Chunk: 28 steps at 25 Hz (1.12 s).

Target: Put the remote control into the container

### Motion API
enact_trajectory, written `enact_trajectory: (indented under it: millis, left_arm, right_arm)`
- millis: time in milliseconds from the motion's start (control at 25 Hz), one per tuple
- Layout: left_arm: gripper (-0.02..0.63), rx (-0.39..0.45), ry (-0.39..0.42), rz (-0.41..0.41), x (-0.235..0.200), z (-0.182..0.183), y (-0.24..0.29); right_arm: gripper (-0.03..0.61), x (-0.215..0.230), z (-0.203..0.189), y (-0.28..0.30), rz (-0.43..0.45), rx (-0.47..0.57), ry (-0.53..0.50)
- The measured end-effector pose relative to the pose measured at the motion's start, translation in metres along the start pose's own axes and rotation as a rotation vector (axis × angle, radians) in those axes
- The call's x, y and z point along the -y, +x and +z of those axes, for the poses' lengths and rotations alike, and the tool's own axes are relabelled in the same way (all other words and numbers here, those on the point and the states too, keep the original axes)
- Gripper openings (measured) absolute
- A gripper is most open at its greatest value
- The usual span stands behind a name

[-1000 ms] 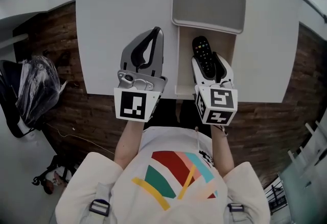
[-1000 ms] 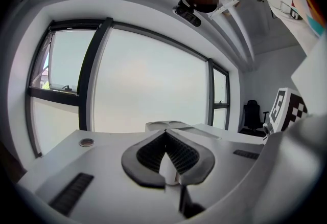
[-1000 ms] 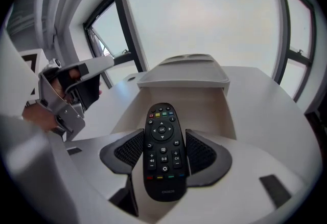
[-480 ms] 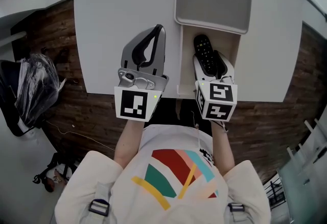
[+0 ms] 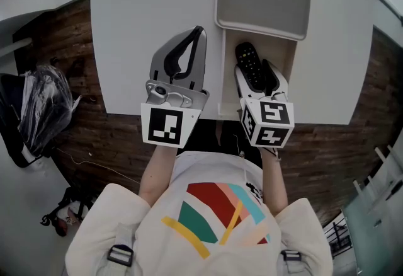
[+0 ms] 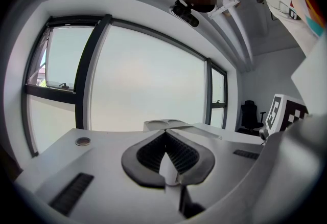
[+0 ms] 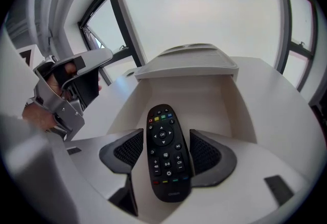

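Remote control [image 7: 163,151], the only one, sits pinched between the jaws of the right gripper [image 5: 257,79], its nose tilted down into the single open container [image 5: 284,57], apparently ready for release, while the left gripper [image 5: 196,35], second of two, waits closed and empty over the table [image 5: 145,16].

White desk [image 5: 145,4] in front of me, dark brown floor [image 5: 94,142] below. Big black-framed windows [image 6: 148,80] ahead, bright daylight. Office chair [image 6: 249,115] by wall.
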<state>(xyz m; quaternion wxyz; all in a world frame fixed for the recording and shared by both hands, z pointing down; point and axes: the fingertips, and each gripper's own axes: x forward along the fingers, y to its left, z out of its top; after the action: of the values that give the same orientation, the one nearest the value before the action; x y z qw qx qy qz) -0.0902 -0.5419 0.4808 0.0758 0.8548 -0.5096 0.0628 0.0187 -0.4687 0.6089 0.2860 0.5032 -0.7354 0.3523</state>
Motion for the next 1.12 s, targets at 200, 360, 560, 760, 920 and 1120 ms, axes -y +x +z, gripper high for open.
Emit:
enact_trajectory:
  millis: [200, 360, 560, 760, 920, 1120]
  left_arm:
    - [0.005, 0.006, 0.006, -0.001, 0.002, 0.003, -0.001]
    - [0.005, 0.019, 0.010, 0.002, 0.002, 0.009, -0.003]
    - [0.005, 0.047, 0.017, 0.008, 0.006, 0.021, -0.009]
    - [0.005, 0.089, 0.029, 0.008, 0.017, 0.041, -0.018]
    - [0.006, 0.131, 0.043, 0.008, 0.024, 0.060, -0.027]
    - [0.005, 0.200, 0.056, 0.034, 0.034, 0.090, -0.043]
  right_arm:
    - [0.346, -0.008, 0.002, 0.002, 0.040, 0.006, 0.026]
    - [0.413, -0.014, 0.011, -0.002, 0.059, 0.049, 0.026]
    - [0.413, -0.012, 0.025, -0.018, 0.072, 0.093, -0.001]
    - [0.410, -0.006, 0.035, -0.049, 0.042, 0.138, -0.062]
    - [0.095, 0.006, 0.051, -0.074, 0.002, 0.225, 0.022]
    - [0.000, 0.009, 0.077, -0.108, -0.013, 0.349, -0.057]
